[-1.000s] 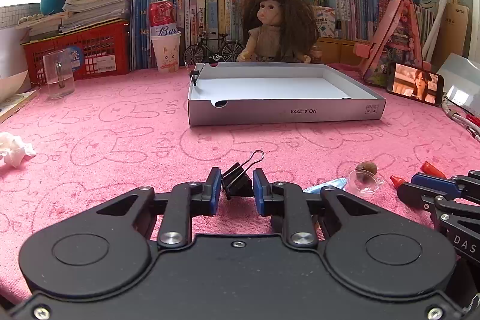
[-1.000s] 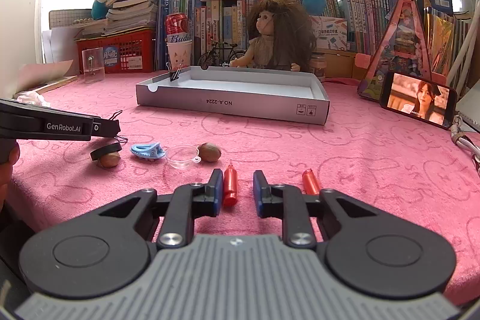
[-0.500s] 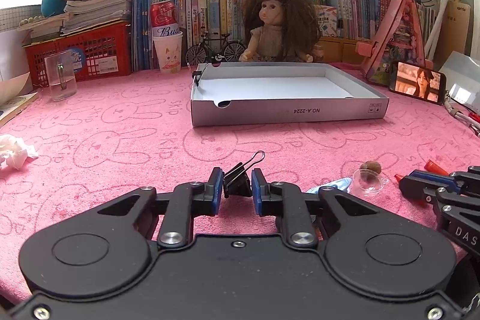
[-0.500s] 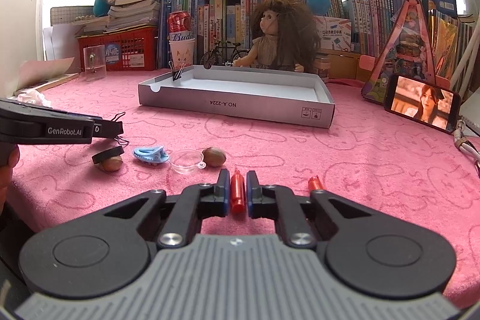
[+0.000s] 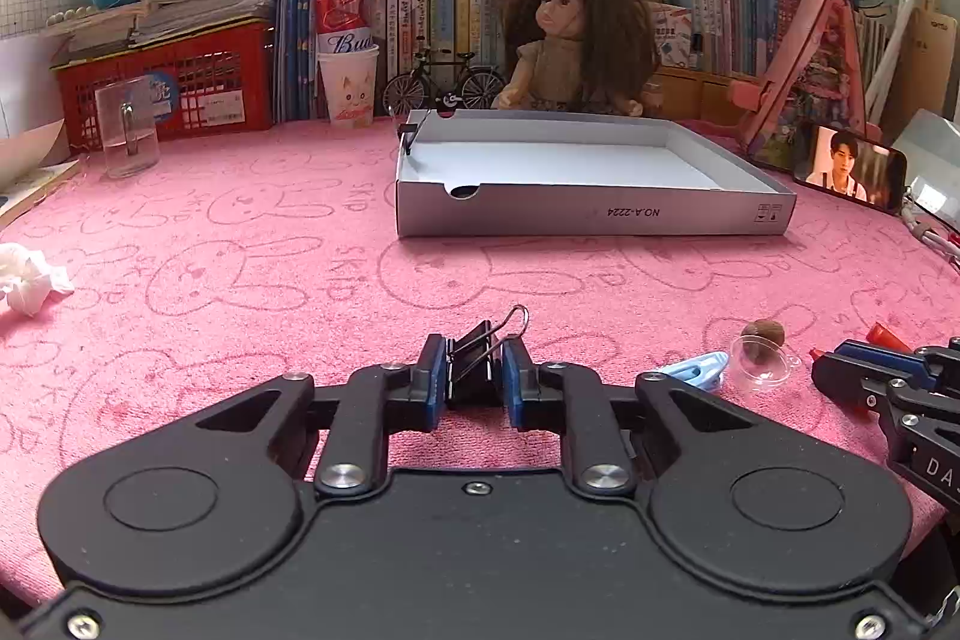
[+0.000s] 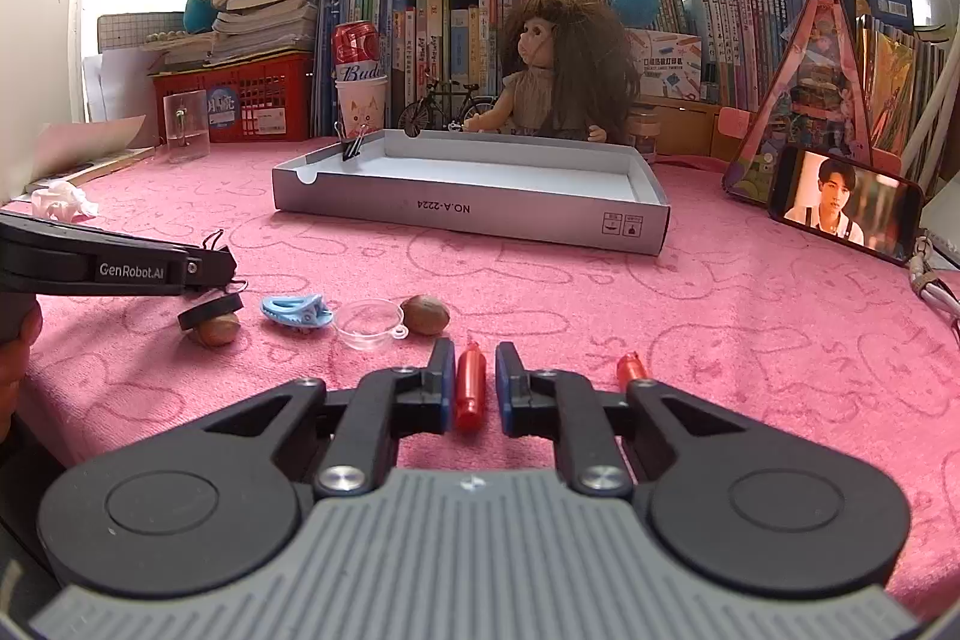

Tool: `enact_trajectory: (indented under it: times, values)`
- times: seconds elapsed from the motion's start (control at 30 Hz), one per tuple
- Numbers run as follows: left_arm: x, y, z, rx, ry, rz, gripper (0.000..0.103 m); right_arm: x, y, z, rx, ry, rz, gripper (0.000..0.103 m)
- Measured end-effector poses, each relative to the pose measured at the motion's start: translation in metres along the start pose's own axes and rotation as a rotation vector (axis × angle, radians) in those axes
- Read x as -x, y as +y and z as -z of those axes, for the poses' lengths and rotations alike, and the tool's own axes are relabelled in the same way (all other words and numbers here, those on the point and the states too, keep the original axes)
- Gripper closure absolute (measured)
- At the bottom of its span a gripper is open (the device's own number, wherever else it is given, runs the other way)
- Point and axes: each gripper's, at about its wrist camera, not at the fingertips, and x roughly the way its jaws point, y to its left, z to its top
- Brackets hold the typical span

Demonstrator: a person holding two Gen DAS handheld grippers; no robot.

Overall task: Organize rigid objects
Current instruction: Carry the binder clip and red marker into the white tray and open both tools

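left gripper: we see its blue pads pressed against both sides of a black binder clip, wire handle sticking up and forward. the clip sits low over the pink rabbit-print cloth; we cannot tell if it touches the cloth.

right gripper: jaws narrow and opening. a small red cap-shaped piece lies between the pads on the cloth, with a gap showing on each side, so nothing is gripped. a second red piece lies just to its right.

ahead of the right gripper, in a loose row: a walnut, a clear plastic dish touching it, a light blue hair clip, then another nut with a black ring resting on it.

further back sits the shallow grey cardboard tray, marked no.a-2224, with another binder clip clamped to its far left wall.
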Motion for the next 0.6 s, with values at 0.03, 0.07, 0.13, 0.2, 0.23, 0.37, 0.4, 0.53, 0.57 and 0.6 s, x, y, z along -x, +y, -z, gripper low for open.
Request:
enact_trajectory:
  times: [0.03,0.07,0.13,0.2,0.23,0.37,0.4,0.53,0.57,0.6]
  values:
    - [0.000,-0.001,0.000,0.001,0.000,-0.002,0.085,-0.001,0.000,0.001,-0.004,-0.005,0.014,0.074]
    - [0.000,-0.001,0.000,0.002,0.000,-0.002,0.085,-0.001,0.001,0.002,-0.003,-0.005,0.023,0.068]
    - [0.000,0.000,-0.001,0.009,0.002,-0.001,0.085,-0.002,0.003,0.001,0.009,-0.002,0.029,0.071]
    - [-0.001,0.000,-0.002,0.018,0.006,-0.001,0.085,-0.002,0.005,0.000,0.026,0.004,0.025,0.085]
    - [-0.001,0.000,-0.003,0.022,0.006,-0.001,0.085,-0.002,0.005,-0.001,0.029,0.008,0.019,0.086]
    - [0.002,-0.001,-0.006,0.020,-0.007,0.003,0.085,-0.003,0.002,-0.006,0.011,0.030,-0.007,0.089]
    - [0.003,-0.002,-0.008,0.016,-0.012,0.006,0.085,-0.003,0.001,-0.007,0.002,0.033,-0.011,0.090]
    - [0.004,-0.006,-0.015,0.000,-0.024,0.018,0.085,-0.007,-0.003,-0.015,-0.031,0.040,-0.009,0.090]
    - [0.004,-0.006,-0.017,0.001,-0.024,0.020,0.085,-0.008,-0.003,-0.017,-0.038,0.043,-0.006,0.090]
    - [0.003,-0.007,-0.019,0.003,-0.024,0.023,0.085,-0.009,-0.004,-0.018,-0.047,0.045,-0.003,0.090]
